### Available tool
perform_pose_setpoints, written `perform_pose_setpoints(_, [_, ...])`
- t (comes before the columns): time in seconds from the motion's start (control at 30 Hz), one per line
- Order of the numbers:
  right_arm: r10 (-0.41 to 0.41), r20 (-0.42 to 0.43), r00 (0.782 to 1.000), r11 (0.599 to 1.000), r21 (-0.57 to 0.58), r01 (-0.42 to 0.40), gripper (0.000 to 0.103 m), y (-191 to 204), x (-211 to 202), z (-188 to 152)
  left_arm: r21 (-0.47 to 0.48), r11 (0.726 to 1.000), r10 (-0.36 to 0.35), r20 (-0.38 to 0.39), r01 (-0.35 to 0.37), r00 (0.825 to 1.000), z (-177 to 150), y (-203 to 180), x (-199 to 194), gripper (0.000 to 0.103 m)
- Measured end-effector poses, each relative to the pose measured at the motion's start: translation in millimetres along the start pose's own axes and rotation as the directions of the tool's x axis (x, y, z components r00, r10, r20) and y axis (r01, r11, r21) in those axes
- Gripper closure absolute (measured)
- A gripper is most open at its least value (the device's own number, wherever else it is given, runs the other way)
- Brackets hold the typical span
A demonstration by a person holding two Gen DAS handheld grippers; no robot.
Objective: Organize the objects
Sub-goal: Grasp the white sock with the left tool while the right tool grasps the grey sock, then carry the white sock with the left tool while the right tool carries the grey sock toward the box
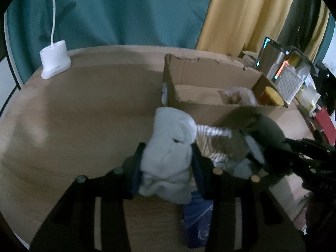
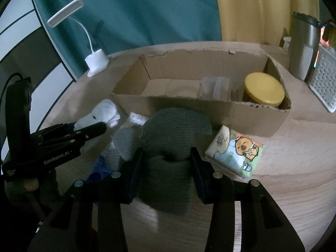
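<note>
My left jaws are clamping tight on a white rolled sock, holding it over the tabletop. My right jaws are squeezing a dark green knitted sock the same way. Just beyond, a grey sock and a blue packet are lying between the 2 bundles, and a cartoon tissue pack is sitting to the right. Farther back, the cardboard box is standing open, holding a yellow-lidded jar. A white lamp is standing near the curtain.
</note>
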State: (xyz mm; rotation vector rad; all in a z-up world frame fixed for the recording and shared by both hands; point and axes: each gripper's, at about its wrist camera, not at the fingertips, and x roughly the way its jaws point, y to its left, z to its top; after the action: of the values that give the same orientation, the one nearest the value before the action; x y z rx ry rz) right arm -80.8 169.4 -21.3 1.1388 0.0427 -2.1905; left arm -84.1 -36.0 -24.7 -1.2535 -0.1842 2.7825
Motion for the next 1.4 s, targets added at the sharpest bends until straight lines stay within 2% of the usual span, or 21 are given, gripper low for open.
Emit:
perform_pose_setpoints(0.63, [0.002,0.090,0.996,1.000,-0.027,0.001,0.057,1.2,-32.4,19.8,-0.011,1.000,-0.012,0.092,0.013,0.996,21.7,-16.1,-31.2,0.060])
perform_pose_setpoints(1.4, [-0.004,0.137,0.991,0.999,-0.049,0.011,0.057,-4.4,-44.1,46.8,0.013,0.998,-0.057,0.137,0.056,0.989,46.4,-33.0,-38.1,0.060])
